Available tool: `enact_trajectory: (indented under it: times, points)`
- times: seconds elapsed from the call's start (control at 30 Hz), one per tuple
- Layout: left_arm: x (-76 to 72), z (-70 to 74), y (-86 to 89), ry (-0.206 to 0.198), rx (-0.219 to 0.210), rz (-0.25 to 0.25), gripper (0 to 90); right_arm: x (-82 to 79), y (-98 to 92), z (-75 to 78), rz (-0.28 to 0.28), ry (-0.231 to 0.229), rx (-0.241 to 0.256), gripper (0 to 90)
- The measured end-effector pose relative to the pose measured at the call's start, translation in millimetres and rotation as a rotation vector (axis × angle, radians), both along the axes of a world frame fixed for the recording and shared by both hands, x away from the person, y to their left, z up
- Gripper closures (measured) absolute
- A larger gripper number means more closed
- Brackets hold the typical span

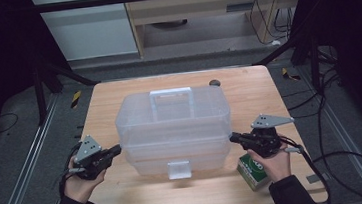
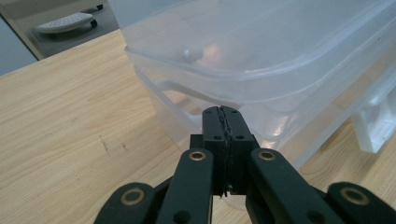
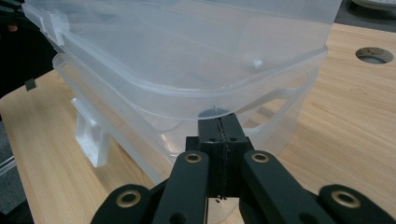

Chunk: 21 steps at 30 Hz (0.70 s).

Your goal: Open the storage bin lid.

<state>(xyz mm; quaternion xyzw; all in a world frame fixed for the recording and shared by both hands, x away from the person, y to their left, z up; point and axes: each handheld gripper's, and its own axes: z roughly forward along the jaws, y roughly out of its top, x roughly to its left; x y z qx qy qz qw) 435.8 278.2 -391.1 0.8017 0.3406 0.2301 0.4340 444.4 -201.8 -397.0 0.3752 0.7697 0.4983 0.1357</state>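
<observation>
A clear plastic storage box (image 1: 174,128) with a lid and a top handle (image 1: 170,94) stands in the middle of the wooden table (image 1: 113,96). Its front latch (image 1: 179,169) hangs loose. My left gripper (image 1: 119,149) is shut, with its tip against the box's left side just under the lid rim (image 2: 187,70). My right gripper (image 1: 231,137) is shut too, its tip at the box's right side under the lid rim (image 3: 280,70). In both gripper views the black jaws (image 2: 221,122) (image 3: 218,128) are pressed together with nothing between them.
A green and white carton (image 1: 252,171) lies on the table under the person's right hand. A round hole (image 1: 214,83) sits at the table's far edge behind the box. Cables trail over the floor on the right, and metal rails run along both sides.
</observation>
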Motion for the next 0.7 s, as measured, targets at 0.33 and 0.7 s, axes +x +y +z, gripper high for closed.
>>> enact_trajectory:
  times: [0.33,0.7]
  points:
    - [0.2,1.3,-2.7,0.001,-0.032,-0.011,89.2,0.4,-0.1,0.7,-0.001,0.002,0.004,90.0]
    - [1.4,4.5,-3.6,-0.009,-0.044,-0.003,89.1,2.0,-0.7,3.5,-0.005,-0.001,0.023,90.0]
